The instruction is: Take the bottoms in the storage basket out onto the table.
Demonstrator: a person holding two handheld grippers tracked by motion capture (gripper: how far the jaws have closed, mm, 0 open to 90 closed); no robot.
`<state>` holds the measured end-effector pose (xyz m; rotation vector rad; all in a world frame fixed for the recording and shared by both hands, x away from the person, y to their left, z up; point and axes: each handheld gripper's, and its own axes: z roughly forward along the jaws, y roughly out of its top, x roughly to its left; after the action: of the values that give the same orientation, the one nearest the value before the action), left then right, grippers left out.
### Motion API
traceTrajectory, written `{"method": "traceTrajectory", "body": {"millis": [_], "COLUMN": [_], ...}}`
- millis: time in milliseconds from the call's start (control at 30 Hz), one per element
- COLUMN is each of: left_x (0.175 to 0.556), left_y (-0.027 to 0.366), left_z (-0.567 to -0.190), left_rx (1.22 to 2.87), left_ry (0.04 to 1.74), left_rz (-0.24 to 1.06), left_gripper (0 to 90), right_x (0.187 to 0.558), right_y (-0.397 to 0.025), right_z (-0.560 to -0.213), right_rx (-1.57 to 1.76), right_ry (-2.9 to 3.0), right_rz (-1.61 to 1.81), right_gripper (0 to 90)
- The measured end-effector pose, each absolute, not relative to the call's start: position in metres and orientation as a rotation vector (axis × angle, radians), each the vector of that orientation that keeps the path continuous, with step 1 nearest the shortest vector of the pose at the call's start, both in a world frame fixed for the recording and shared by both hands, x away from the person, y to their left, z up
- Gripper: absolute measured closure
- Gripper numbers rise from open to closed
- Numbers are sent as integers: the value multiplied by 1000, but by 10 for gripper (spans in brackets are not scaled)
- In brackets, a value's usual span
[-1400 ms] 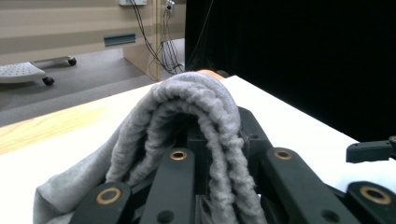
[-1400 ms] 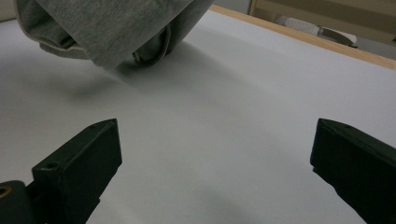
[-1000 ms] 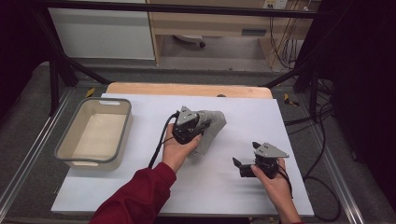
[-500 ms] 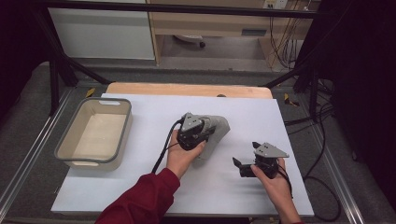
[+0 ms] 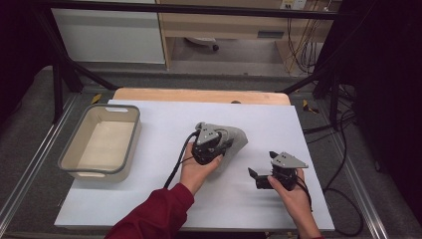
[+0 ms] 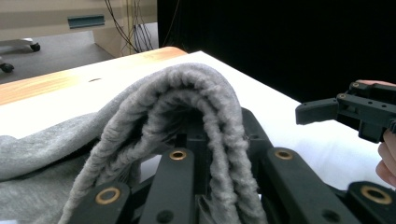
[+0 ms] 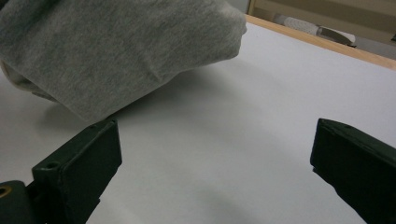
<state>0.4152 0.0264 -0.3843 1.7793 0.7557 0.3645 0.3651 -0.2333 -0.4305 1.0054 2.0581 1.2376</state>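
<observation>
L gripper (image 5: 215, 145) clamped on folded edge of grey cloth (image 5: 234, 138), centre of high view; since 1 s ago shifted right w/ cloth, now bunched over jaws. R gripper (image 5: 260, 178) wide open, empty, lower right, unmoved. Probably mid-fold/drag; tub (image 5: 99, 142) at left empty.

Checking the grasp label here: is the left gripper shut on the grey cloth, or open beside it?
Shut on it. In the left gripper view, the left gripper has its jaws closed around a doubled fold of the grey cloth.
</observation>
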Motion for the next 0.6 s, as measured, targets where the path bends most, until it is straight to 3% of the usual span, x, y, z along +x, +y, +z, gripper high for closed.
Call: {"method": "traceTrajectory", "body": {"millis": [600], "left_x": [404], "left_y": [9], "left_z": [-399], "left_rx": [1819], "left_ry": [728], "left_rz": [324], "left_gripper": [776], "right_x": [367], "right_y": [-239], "right_z": [-431], "right_rx": [1058], "right_ry": [2025], "right_rz": [1187], "right_gripper": [23]}}
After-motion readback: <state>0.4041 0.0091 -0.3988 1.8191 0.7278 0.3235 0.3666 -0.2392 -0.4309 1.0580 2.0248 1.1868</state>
